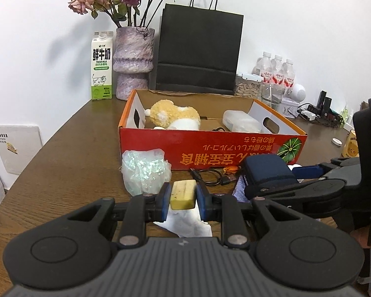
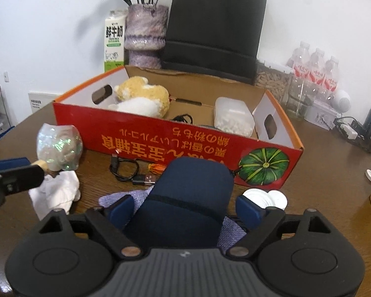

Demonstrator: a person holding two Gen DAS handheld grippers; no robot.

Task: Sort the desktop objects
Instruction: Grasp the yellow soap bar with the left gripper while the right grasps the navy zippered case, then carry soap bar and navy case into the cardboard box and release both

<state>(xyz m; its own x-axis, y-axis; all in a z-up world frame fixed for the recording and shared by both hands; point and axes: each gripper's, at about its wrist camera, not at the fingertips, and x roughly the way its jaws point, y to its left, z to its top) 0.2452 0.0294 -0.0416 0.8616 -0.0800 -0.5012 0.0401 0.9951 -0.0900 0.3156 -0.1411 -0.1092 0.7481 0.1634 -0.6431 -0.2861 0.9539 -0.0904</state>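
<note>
Brown wooden desk (image 1: pixel 69 148) against white wall. Landmark: red cardboard box (image 1: pixel 210 148) at centre, holding plush toy (image 1: pixel 175 117) and white plastic container (image 1: pixel 241 121). Behind box: black paper bag (image 1: pixel 197 52), vase (image 1: pixel 132 61), milk carton (image 1: pixel 101 66). In front of box: crinkled plastic bag (image 1: pixel 146 170), black cable (image 2: pixel 128 170), white tissue (image 2: pixel 57 193). Left tool (image 1: pixel 183 198) clamped on yellow block (image 1: pixel 183 194), in front of box. Right tool (image 2: pixel 185 208) wide apart, pads (image 2: pixel 122 209) flanking navy pouch (image 2: pixel 188 198) without pressing; pouch just before box front.

Glossy cardboard box (image 2: pixel 160 133); wood-grain table (image 1: pixel 69 153); matt cloth pouch (image 2: pixel 190 198).
</note>
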